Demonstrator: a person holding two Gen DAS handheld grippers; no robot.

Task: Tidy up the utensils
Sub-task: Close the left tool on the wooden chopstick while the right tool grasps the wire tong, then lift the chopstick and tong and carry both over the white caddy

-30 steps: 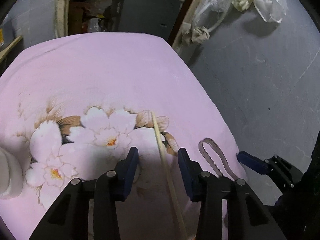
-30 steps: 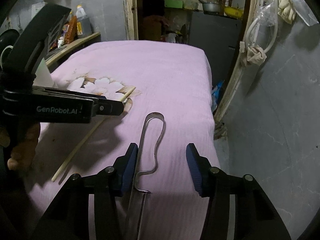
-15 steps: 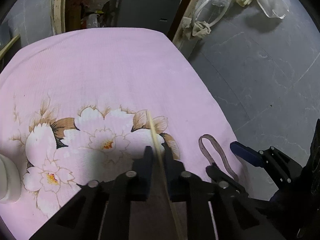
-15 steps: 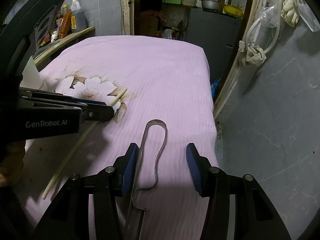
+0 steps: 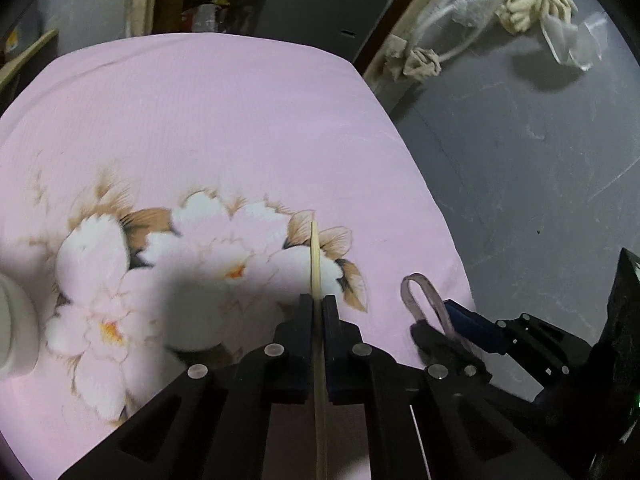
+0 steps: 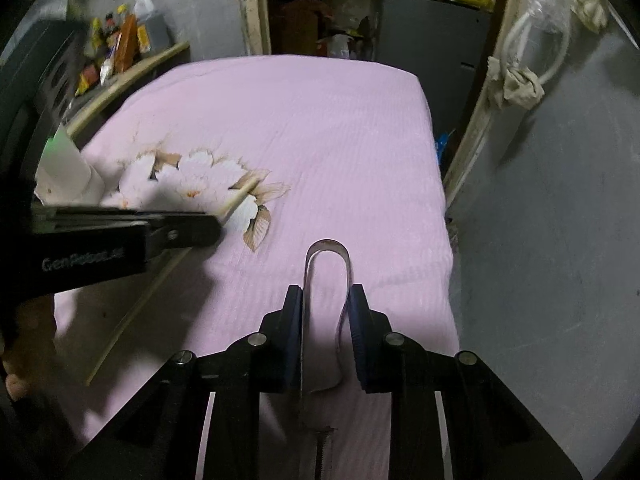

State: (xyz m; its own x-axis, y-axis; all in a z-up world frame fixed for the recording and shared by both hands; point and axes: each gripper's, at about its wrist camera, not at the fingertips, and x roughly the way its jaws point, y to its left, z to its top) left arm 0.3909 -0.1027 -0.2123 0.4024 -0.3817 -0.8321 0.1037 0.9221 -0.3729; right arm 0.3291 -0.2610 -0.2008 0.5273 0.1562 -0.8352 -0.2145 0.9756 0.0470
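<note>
Item: two utensils on the pink floral cloth [image 5: 248, 120], one in each of my tools.

My left hand-held gripper [image 5: 318, 308] is clamped tight on a pale wooden chopstick [image 5: 315, 256], whose tip points to 12 o'clock over the printed flowers. My right hand-held gripper [image 6: 326, 300] is closing around metal tongs [image 6: 320, 272], both blue pads at the strips, loop end toward 12 o'clock near the cloth's right edge. White cup [image 5: 14, 324] at 9 o'clock in the left view.

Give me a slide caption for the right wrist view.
Right tool closing around a looped metal utensil on a pink floral cloth, while the left tool grips a chopstick.
</note>
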